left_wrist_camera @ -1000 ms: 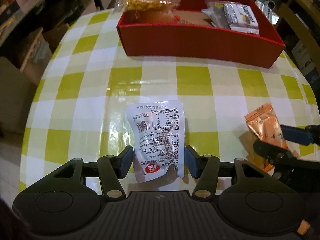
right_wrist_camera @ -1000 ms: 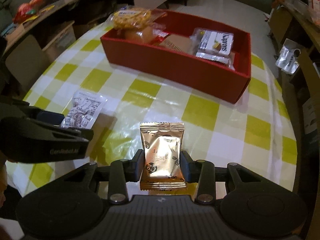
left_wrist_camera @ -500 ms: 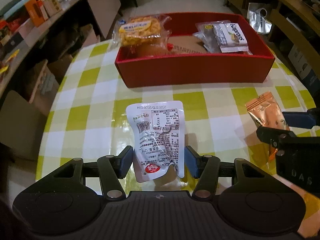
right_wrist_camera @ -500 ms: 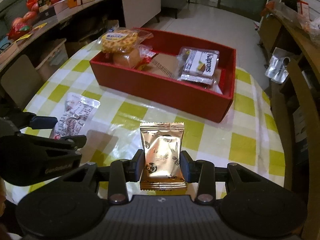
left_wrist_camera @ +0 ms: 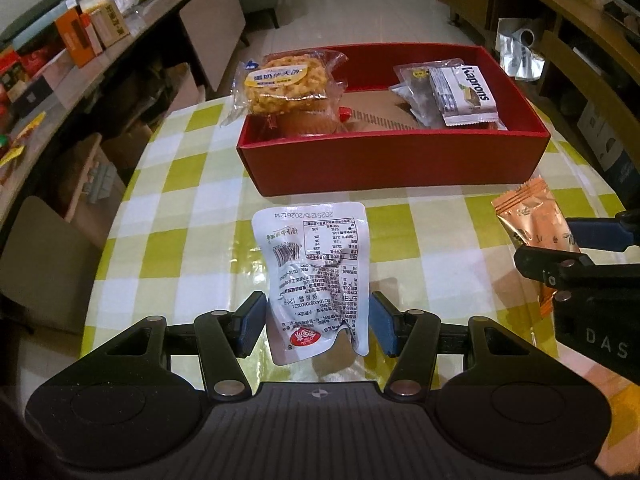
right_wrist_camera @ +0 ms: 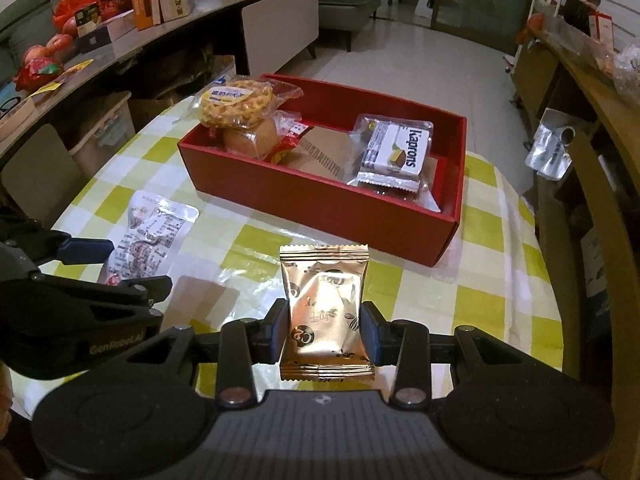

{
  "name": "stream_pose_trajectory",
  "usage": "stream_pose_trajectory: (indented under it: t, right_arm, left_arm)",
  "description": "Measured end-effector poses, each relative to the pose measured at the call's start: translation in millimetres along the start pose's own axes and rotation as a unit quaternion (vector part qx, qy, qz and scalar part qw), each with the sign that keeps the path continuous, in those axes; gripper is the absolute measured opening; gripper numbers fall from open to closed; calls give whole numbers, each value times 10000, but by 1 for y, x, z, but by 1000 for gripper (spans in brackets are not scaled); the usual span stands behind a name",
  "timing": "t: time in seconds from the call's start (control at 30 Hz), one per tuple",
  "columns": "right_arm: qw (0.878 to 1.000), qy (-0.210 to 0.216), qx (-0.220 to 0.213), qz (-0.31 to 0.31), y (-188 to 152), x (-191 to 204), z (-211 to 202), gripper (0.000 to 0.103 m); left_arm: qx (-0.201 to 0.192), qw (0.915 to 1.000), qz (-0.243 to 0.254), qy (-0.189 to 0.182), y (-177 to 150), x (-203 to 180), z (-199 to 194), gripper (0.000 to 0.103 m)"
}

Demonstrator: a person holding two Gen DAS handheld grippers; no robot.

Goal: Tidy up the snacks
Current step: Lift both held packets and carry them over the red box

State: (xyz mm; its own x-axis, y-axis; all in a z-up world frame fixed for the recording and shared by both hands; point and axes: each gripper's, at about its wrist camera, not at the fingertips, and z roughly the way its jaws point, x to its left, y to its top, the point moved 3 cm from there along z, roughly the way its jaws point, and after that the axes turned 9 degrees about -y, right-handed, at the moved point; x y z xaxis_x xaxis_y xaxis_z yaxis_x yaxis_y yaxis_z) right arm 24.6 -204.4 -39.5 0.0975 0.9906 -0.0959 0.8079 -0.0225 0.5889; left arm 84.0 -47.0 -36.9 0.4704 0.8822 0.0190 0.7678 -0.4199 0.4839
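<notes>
A counter [left_wrist_camera: 192,200] under a glossy yellow-green and white checked cloth fills the middle of both views. At its far edge, in the upper centre of each frame, stands a rectangular red cardboard box [left_wrist_camera: 392,160] with straight matte walls. Inside, at its left end, a clear-wrapped round crispy cake [left_wrist_camera: 286,82] sits on top of a brown bun; at its right end lies a white wafer pack [left_wrist_camera: 466,94] in crinkled film.

The left hand-held gripper [left_wrist_camera: 316,322], low in the left wrist view, is clamped on the lower sides of a flat white foil pouch [left_wrist_camera: 316,268] printed with black text, a barcode and a red round mark. The pouch runs up from the blue pads toward the box, short of its near wall.

The right hand-held gripper [right_wrist_camera: 324,330], low in the right wrist view, is pinched together on a shiny golden square sachet [right_wrist_camera: 324,308] with crimped, saw-toothed ends. The sachet stands upright between the pads, in front of the box's near right corner.
</notes>
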Motion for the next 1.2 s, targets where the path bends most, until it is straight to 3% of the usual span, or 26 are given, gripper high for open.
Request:
stream_pose_trajectory:
  t: [0.7, 1.2]
  right_arm:
    - [9995, -82, -296, 38, 14, -4, -9, 49]
    - [9989, -87, -433, 126, 23, -8, -14, 49]
  left_arm:
    - [-367, 9984, 126, 401, 13, 1, -7, 63]
    - [-489, 9977, 105, 457, 21, 1, -10, 63]
